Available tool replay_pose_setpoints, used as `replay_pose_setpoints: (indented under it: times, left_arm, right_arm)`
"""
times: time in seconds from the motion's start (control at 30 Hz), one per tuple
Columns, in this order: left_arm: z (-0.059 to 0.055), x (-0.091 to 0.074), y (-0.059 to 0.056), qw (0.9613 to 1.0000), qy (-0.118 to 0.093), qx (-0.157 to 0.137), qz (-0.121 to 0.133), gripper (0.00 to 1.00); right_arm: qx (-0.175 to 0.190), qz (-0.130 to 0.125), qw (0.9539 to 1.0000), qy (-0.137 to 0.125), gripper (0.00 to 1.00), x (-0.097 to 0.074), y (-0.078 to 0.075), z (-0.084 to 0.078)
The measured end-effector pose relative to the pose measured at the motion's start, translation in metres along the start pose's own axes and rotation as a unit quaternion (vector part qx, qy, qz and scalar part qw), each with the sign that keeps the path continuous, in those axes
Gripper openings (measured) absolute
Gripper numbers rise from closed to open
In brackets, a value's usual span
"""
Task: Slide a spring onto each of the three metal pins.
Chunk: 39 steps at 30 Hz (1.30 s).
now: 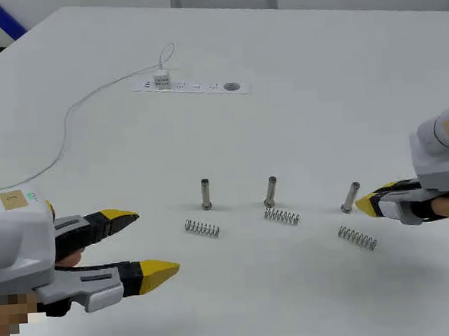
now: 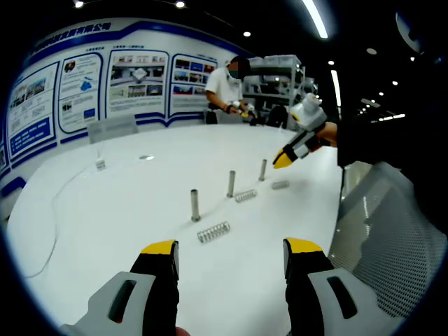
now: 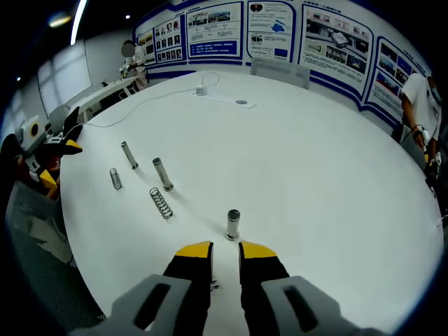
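My left gripper [image 1: 153, 242] is spread wide near the table [image 1: 319, 94] front edge, free surface around; right gripper [image 3: 225, 248], narrow gap, empty, just beside the rightmost pin [image 3: 233, 224].

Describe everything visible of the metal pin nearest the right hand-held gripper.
The short silver metal pin is a plain cylinder with a dark, seemingly hollow top. It stands upright on the white table, bare of any spring. A coiled wire spring lies flat nearby, apart from it. The right hand-held gripper, yellow tips narrowly apart, points at it from just short; contact cannot be told.
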<state>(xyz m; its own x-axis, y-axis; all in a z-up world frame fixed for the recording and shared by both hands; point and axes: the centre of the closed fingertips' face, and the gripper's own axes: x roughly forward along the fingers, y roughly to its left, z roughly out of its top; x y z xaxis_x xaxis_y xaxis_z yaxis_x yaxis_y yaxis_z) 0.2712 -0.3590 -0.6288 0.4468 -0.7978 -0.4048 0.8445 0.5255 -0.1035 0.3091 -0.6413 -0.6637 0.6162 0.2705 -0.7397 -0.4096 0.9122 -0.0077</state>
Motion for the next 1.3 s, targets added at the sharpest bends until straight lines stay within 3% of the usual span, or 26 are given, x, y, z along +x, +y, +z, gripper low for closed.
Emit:
replay_pose_setpoints:
  times: [0.33, 0.47, 0.7, 1.07, 1.3]
  left_arm:
    - [0.001, 0.003, -0.002, 0.9999, 0.004, 0.005, -0.008, 0.61]
    - [0.001, 0.003, -0.002, 0.9999, 0.006, 0.007, -0.009, 0.61]
    - [0.000, 0.002, -0.002, 0.9999, 0.009, 0.006, -0.005, 0.61]
    - [-0.001, -0.001, -0.001, 0.9999, 0.011, 0.002, 0.003, 0.61]
    - [-0.001, -0.001, -0.001, 0.9999, 0.014, 0.002, 0.003, 0.60]
  right_arm:
    - [-0.047, 0.048, 0.9975, 0.021, 0.16, 0.000, 0.013, -0.031]
    - [-0.073, 0.066, 0.9946, 0.033, 0.16, 0.002, 0.017, -0.042]
    - [-0.111, 0.099, 0.9881, 0.037, 0.17, 0.005, 0.022, -0.047]
    - [-0.139, 0.114, 0.9824, 0.050, 0.16, 0.008, 0.023, -0.055]
    - [-0.154, 0.114, 0.9806, 0.041, 0.12, 0.009, 0.023, -0.054]
